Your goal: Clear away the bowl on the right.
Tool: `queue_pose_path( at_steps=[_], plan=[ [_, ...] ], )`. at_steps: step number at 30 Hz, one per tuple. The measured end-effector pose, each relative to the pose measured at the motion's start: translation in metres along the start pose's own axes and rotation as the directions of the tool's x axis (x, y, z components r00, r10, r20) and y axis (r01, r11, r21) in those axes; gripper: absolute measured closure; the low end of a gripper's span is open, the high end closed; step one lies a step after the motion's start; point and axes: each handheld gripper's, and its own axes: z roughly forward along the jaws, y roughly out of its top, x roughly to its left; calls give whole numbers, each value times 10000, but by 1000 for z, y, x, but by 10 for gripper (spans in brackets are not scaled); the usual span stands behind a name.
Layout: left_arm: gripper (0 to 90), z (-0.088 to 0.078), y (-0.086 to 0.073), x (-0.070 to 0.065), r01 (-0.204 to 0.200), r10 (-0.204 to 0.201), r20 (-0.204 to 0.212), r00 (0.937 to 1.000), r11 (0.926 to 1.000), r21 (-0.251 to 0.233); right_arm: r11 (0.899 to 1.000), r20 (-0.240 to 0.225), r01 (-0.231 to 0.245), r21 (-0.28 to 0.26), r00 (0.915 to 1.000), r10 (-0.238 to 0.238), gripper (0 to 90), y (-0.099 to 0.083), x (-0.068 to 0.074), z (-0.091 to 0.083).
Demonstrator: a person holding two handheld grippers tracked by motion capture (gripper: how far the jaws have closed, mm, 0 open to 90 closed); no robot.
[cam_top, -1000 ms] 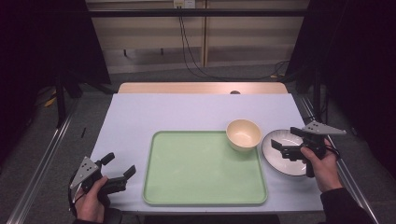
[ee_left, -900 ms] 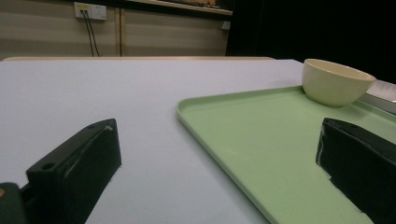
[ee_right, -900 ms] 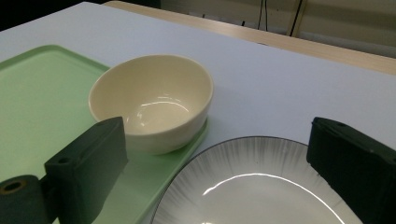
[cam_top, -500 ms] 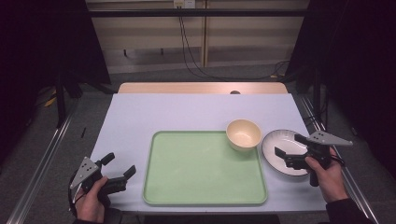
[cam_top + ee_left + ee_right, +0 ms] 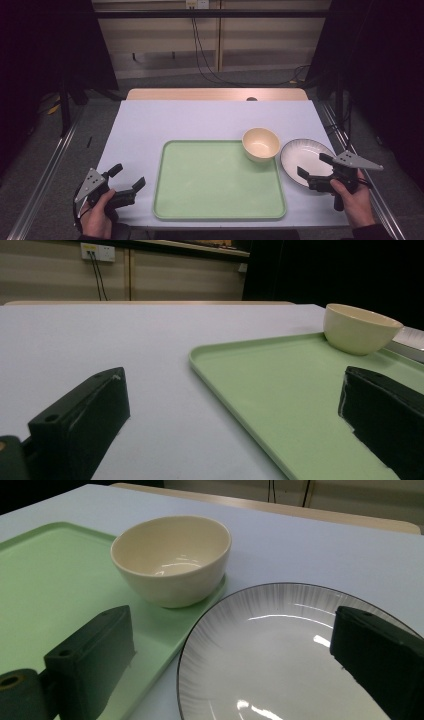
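While the right gripper [image 5: 314, 172] hovers over the near edge of the plate [image 5: 305, 159], its jaws stand wide apart and hold nothing; in the right gripper view the plate [image 5: 295, 650] lies directly ahead and between the two jaws, with one jaw over the tray edge and the other over the plate's far side. The plate rests flat on the table [image 5: 210, 120], just beside the right edge of the green tray [image 5: 215, 180]. A cream bowl [image 5: 260, 143] sits on the tray's far right corner, close to the plate's rim; both bowl and plate are empty, and the tray carries nothing besides the bowl. The left gripper [image 5: 127, 186] rests at the table's near left corner, jaws likewise wide open and empty, well apart from the plate. The right hand [image 5: 350, 197] is therefore much the nearer for a rim grasp.
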Motion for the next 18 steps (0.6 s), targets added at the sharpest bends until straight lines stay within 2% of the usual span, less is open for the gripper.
queue_pose_path(
  at_steps=[2, 5, 9, 14, 16, 17, 18],
  plan=[
    [1, -1, 0, 0, -121, 121, 12, 9999, 9999, 66, 10000, 112, 12, 47, 9999, -13, 38, -6, 2, -3],
    [1, -1, 0, 0, 30, -30, 14, 10000, 10000, -18, 10000, 177, 3, 14, 9998, -4, 38, -9, 1, -5],
    [1, -1, 0, -1, 25, -25, -6, 10000, 10000, -38, 9997, 226, -201, -133, 9995, 204, 40, -15, -2, -8],
    [1, -2, 0, 0, -2, 2, -3, 10000, 10000, -18, 9997, 335, -177, -175, 9993, 183, 44, -23, -2, -14],
    [1, -2, 0, -1, 6, -6, -10, 10000, 10000, -28, 9989, 452, -364, -290, 9983, 377, 48, -26, -2, -17],
    [1, -3, 0, 0, -112, 112, -11, 9999, 9999, 36, 9984, 477, -499, -276, 9975, 512, 47, -27, -2, -18],
    [0, -3, 0, 0, -93, 93, -62, 9999, 10000, -22, 9987, 583, -452, -220, 9972, 464, 44, -29, -2, -20]
  ],
)
